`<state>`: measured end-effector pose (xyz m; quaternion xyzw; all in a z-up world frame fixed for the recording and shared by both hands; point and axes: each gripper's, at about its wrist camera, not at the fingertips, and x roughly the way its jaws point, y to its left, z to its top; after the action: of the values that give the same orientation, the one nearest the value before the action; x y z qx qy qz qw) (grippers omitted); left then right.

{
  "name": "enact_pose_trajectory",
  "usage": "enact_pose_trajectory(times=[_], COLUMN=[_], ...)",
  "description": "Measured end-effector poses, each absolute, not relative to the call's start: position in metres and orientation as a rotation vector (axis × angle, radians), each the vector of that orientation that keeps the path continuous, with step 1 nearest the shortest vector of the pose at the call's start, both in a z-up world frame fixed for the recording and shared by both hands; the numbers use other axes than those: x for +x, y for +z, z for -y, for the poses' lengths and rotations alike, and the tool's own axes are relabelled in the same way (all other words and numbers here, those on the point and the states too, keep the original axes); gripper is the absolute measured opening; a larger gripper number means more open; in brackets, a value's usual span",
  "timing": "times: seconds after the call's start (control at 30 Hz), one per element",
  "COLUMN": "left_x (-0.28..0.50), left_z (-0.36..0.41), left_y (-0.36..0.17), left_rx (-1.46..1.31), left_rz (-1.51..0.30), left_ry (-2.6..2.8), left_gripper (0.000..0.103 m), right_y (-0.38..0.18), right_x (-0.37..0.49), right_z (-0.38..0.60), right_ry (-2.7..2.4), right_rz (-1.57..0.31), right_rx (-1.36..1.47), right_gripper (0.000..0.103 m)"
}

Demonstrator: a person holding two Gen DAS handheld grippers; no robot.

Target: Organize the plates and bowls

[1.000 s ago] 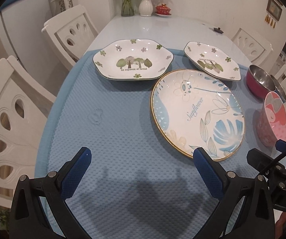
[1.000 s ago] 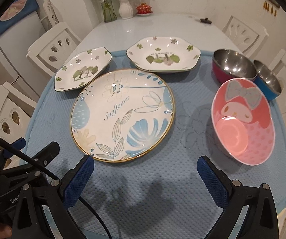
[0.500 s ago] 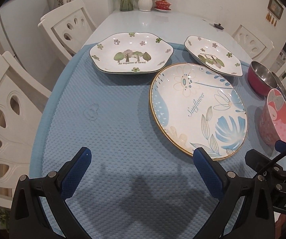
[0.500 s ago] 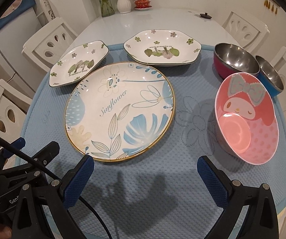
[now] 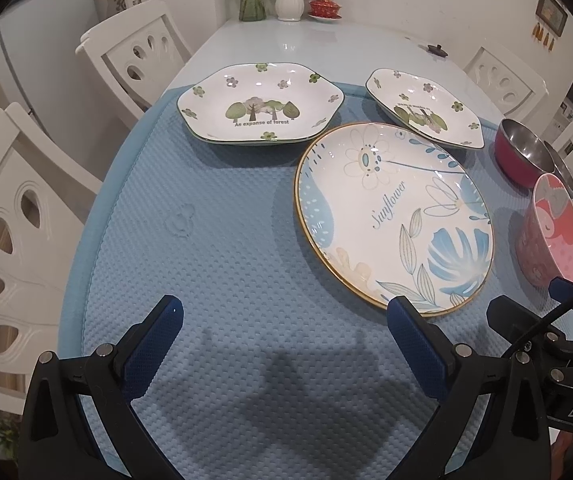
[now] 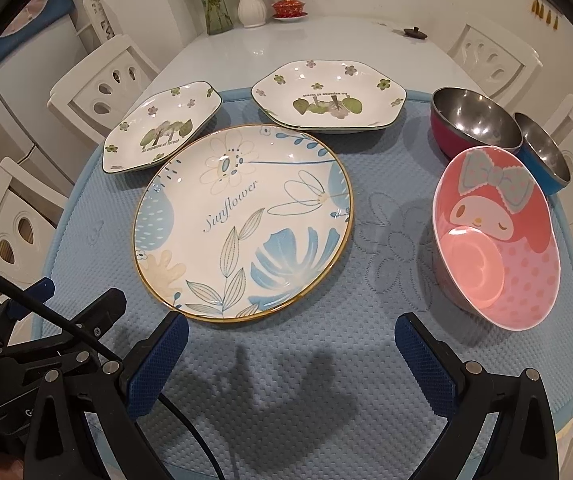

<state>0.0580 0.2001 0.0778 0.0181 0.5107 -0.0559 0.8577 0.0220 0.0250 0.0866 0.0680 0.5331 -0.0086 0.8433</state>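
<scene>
Since the earlier frames both grippers have come forward and lower over the mat, so the dishes sit larger and nearer in both wrist views; no dish has shifted. The light blue quilted table mat [image 6: 326, 380] covers the near end of the white table [image 6: 306, 44]. Largest dish is the round white gold-rimmed "Sunflower" plate with blue leaves [image 6: 242, 220], flat at mat centre, its near rim just ahead of the right gripper [image 6: 291, 334] and toward its left finger, not touching. The left gripper [image 5: 286, 318] hovers over bare mat with that plate ahead on its right, the rim just by its right finger tip. Both grippers have jaws spread wide, nothing between them. Behind the round plate lie two white hexagonal plates with green tree print, the left one [image 5: 260, 108] and the right one [image 6: 328, 96], each apart from it. On the right, the pink cartoon-printed bowl [image 6: 494, 236] tilts toward the camera, ahead and right of the right gripper. Behind it are the red-sided steel bowl [image 6: 474, 124] and the smaller blue-sided steel bowl [image 6: 542, 156], touching side by side.
</scene>
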Motion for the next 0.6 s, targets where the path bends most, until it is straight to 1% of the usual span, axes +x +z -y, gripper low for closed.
enact_pose_trajectory(times=[0.6], left_x=[0.0596], left_z=[-0.1979], left_y=[0.0717], left_rx=[0.020], left_rz=[-1.080], left_ry=[-0.138], left_gripper=[0.101], right_y=[0.0882], right_x=[0.0267], right_z=[-0.0197], right_ry=[-0.036], right_rz=[-1.106], right_rx=[0.152], right_gripper=[0.103])
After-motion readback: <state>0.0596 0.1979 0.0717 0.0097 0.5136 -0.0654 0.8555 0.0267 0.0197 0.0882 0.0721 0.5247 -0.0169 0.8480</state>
